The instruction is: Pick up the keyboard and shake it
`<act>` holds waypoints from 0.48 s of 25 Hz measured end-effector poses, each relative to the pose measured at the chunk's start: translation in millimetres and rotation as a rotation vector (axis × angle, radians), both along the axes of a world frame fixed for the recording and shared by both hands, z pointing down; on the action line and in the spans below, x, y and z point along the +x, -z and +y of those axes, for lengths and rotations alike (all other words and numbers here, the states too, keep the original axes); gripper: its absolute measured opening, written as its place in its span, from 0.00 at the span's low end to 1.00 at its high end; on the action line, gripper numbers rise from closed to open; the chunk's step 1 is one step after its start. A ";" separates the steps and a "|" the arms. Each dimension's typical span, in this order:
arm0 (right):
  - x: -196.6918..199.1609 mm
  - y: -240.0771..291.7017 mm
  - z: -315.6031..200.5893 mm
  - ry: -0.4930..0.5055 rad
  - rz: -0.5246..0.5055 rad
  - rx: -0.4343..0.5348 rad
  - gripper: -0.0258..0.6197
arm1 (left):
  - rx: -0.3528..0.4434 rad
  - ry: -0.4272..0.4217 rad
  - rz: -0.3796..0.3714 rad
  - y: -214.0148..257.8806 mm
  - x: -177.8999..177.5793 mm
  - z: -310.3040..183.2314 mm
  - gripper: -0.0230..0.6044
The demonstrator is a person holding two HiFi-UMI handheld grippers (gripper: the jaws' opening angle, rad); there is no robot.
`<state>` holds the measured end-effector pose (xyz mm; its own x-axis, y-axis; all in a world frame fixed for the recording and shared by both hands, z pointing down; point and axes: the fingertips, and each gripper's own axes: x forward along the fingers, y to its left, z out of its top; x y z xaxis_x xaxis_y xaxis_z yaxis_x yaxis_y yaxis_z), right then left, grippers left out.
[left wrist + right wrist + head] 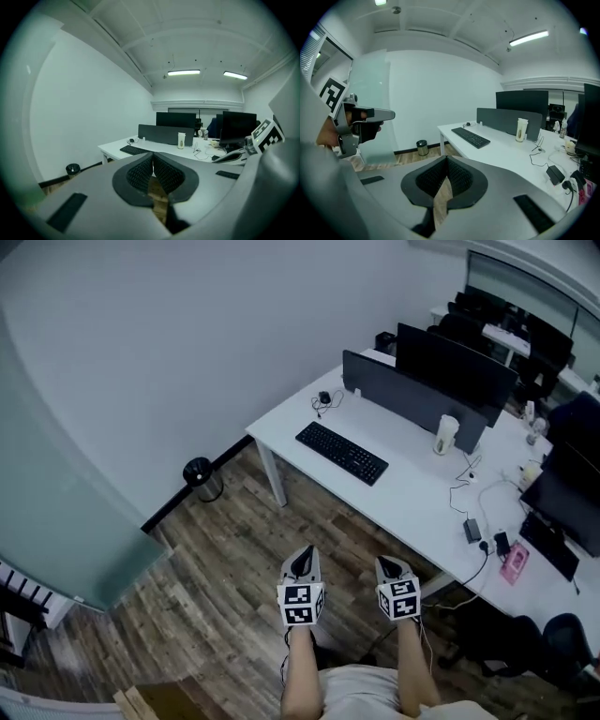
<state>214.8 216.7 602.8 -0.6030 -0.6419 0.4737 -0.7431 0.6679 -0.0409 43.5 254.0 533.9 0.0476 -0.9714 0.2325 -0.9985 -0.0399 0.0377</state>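
Your left claw (302, 559) and right claw (393, 570) are closed tight, holding nothing. The keyboard (341, 453) lies on the desk (403, 502), well apart.

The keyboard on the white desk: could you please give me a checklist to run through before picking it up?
1. The keyboard lies flat on the desk with nothing on it: ok.
2. The left gripper is open for a grasp: not ok, shut and empty.
3. The right gripper is open: not ok, shut and empty.
4. Both within reach of the keyboard: not ok, over the floor, short of the desk.
5. The cup stands apart from the keyboard: ok.
6. No cable ties the keyboard down: cannot tell.
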 end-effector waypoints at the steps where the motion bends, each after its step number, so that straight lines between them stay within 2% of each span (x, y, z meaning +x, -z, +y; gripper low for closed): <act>1: -2.9 0.2 -4.7 -0.014 -0.001 -0.001 0.10 | -0.002 -0.010 -0.020 0.9 -5.2 -7.5 0.06; 6: -20.8 1.9 -22.3 -0.072 -0.025 -0.007 0.10 | 0.015 -0.050 0.029 -1.0 -30.9 -35.5 0.06; 10: -48.7 3.7 -35.2 -0.065 -0.042 -0.017 0.10 | -0.011 -0.094 -0.023 -6.4 -55.8 -57.8 0.06; 12: -59.0 6.1 -41.7 -0.085 -0.062 -0.016 0.10 | -0.004 -0.111 -0.018 -2.5 -70.2 -67.2 0.06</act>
